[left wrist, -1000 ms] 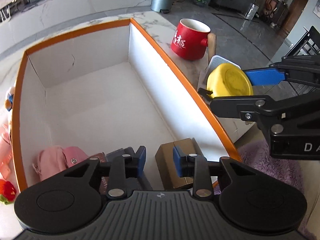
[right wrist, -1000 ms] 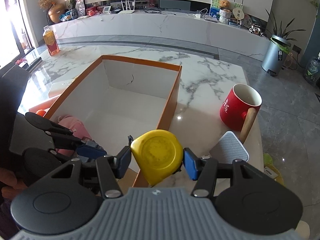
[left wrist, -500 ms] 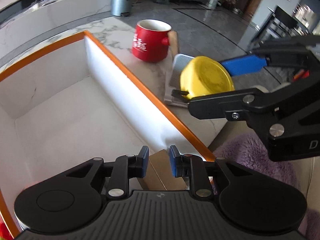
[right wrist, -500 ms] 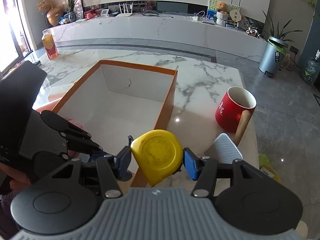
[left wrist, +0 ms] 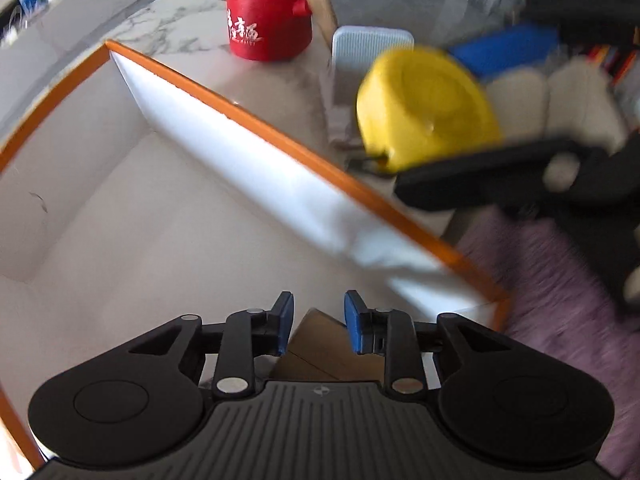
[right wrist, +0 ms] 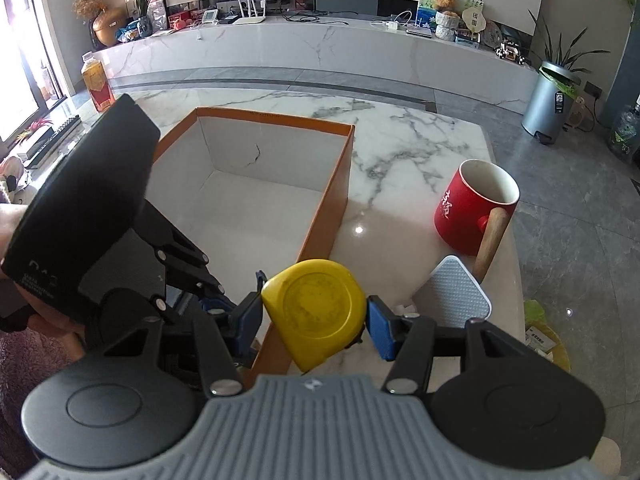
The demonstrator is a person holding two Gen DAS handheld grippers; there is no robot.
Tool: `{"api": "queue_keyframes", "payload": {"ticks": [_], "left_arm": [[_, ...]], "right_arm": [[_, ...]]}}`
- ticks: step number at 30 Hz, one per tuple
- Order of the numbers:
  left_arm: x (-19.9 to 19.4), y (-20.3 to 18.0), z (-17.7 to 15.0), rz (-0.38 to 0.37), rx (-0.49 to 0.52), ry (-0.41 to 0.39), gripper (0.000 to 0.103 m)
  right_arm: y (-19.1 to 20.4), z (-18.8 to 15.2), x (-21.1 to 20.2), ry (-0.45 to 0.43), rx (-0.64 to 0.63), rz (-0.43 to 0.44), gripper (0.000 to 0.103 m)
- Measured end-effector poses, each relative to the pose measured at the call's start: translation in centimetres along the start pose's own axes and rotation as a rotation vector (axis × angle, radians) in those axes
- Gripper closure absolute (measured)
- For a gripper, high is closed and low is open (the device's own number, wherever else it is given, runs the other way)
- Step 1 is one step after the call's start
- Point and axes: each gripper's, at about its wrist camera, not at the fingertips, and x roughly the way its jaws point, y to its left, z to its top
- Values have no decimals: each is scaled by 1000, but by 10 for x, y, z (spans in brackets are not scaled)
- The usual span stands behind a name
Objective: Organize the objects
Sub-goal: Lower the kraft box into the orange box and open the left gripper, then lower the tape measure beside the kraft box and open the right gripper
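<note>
An orange-rimmed white box [left wrist: 280,140] [right wrist: 340,184] stands on the marble table. My right gripper [right wrist: 314,316] is shut on a yellow tape measure [right wrist: 316,312] [left wrist: 424,104], held just above the box's near right rim. My left gripper [left wrist: 318,322] is open and empty, low inside the box's near right corner, above a brown cardboard box [left wrist: 320,352]. The left gripper body [right wrist: 92,216] hides the box's left side in the right wrist view.
A red mug [right wrist: 476,208] [left wrist: 268,20] with a wooden handle stands on the table right of the box. A grey-white ribbed pad [right wrist: 452,292] [left wrist: 372,52] lies near the table's front right edge. A purple rug [left wrist: 560,300] lies below.
My left gripper has swung right and its jaws stand a little wider than 0.5 s ago. The pink items have left its view. The right gripper still holds the tape measure, barely moved.
</note>
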Motion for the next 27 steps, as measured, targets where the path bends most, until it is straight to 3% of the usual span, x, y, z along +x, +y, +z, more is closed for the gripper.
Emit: {"api": "queue_keyframes", "payload": {"ticks": [3,7,15,20,27], "left_arm": [[0,2,-5,-39,0,0,73],[-14,11,-15,-77,-32,-60,73],[-67,28,-38,-96,-87,-185,73],[-85,43,-46,-120,-190,-255,73],[-87,57,-55,-145,-295,-313,75]], "right_arm": [[0,1,0,3,-10,-1,45],[4,3,-1,-1,-63,23,45],[33,10,-3,14,-368,72,45],[59,15,8,98,-605,107,45],[84,23,35,310,-867,157,45]]}}
